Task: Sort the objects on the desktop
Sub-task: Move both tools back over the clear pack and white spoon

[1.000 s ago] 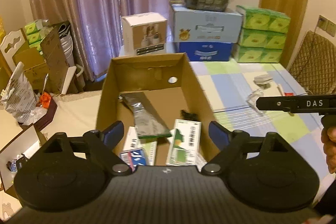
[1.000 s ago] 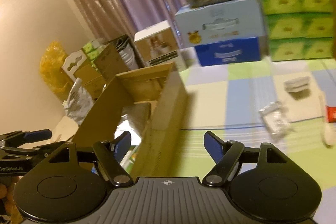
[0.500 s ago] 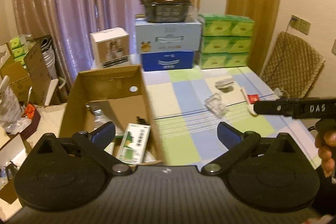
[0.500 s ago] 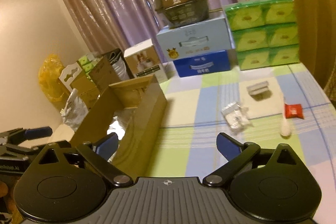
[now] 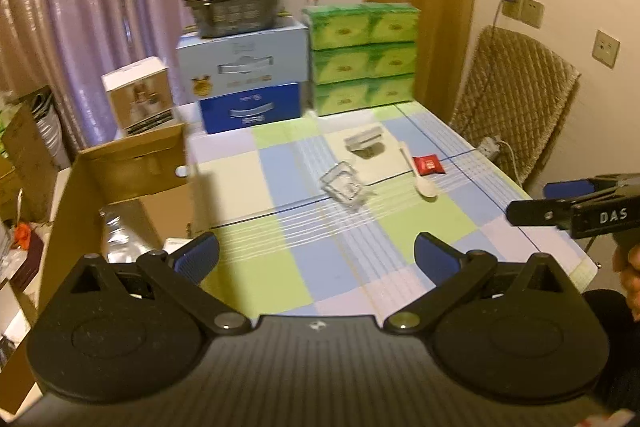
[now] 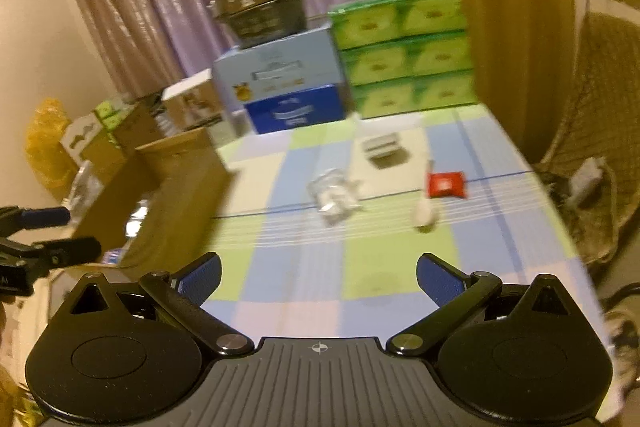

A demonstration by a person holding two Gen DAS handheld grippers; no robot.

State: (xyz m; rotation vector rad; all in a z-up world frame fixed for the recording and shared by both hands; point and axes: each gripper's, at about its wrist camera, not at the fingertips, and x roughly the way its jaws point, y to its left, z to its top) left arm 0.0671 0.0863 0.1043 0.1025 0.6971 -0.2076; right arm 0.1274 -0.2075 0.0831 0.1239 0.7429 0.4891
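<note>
Both tongs hung spread and empty above the bench (image 5: 256, 283).

From the left wrist, the left tongs (image 5: 316, 253) faced the loose things well ahead: a clear plastic packet (image 5: 342, 185), then beyond it a white spoon (image 5: 418, 175), a red sachet (image 5: 429, 165) touching the spoon, and a small grey box (image 5: 364, 141). The cardboard box (image 5: 120, 167) stood just to their left, a silver pouch (image 5: 120, 231) inside. I judged the packet the nearest pick; coming down flat and pinching its crumpled middle would serve best.

From the right wrist, the right tongs (image 6: 318, 273) saw the box only from outside, its contents mostly hidden, but showed the spoon's bowl nearer them.
</note>
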